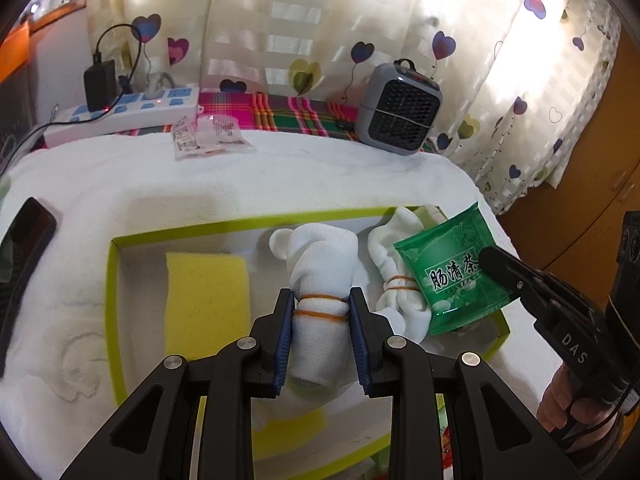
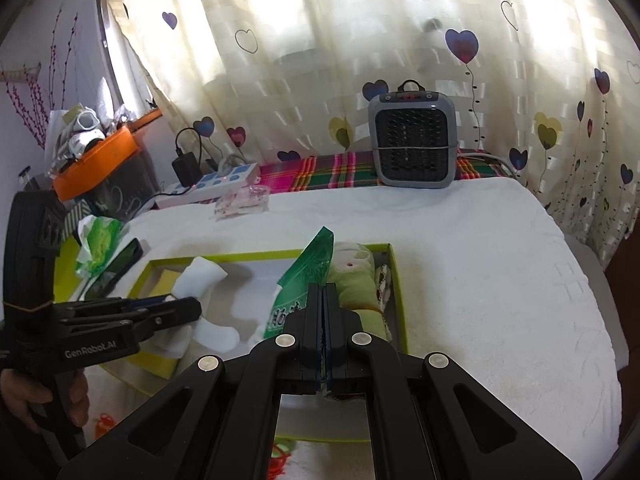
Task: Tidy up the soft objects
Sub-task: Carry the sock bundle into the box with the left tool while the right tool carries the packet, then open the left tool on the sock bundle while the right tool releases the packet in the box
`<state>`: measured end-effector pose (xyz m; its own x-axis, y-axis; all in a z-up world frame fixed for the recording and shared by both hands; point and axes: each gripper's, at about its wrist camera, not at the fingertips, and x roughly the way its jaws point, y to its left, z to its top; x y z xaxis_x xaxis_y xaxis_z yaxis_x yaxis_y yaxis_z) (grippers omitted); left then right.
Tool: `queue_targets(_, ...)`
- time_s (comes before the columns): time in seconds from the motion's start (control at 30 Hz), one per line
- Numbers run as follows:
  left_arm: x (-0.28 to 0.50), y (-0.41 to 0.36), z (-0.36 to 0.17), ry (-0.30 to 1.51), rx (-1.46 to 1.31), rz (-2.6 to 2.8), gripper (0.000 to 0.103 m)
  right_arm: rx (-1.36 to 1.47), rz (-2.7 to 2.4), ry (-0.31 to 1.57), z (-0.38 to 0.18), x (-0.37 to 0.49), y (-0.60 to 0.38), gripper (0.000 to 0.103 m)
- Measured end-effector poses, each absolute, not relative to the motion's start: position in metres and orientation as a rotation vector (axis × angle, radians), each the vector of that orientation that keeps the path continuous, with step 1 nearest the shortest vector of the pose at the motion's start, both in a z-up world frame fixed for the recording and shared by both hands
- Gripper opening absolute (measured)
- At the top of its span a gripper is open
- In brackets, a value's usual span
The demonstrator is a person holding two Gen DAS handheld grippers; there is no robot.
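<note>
Fingers (image 1: 284,312) clamped across banded white roll (image 1: 320,280), lengthwise up-frame over box (image 1: 114,280). Right pair (image 2: 325,312) pinching green packet (image 2: 316,260), lower right.

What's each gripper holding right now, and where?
Left gripper clamps the white rolled cloth at its rubber-banded middle; right gripper pinches the green packet at one edge.

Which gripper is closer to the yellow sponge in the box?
Left. The left gripper, clamped on a rolled white towel, sits right beside the yellow sponge; the right gripper holds a green packet farther away.
</note>
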<state>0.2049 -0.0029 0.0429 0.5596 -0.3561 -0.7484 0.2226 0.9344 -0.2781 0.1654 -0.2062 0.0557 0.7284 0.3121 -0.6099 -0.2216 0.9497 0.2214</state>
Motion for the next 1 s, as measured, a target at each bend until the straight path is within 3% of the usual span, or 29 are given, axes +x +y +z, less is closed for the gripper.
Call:
queue_targets(0.43,0.2097,-0.0074,0.0383,0.913,-0.107,-0.301,0.028,0.124,0.291,0.7,0.0478,0.1692,-0.2045,0.003)
queue_targets(0.6,0.2097,-0.0072,0.0377,0.911,-0.099,-0.279,0.037,0.125,0.292,0.696,0.048,0.1696,-0.2051,0.004)
queue_targets(1.0,0.207,-0.0031,0.0395,0.901,-0.114,-0.272,0.046,0.129,0.286,0.694,0.0466,0.17,-0.2049,0.008)
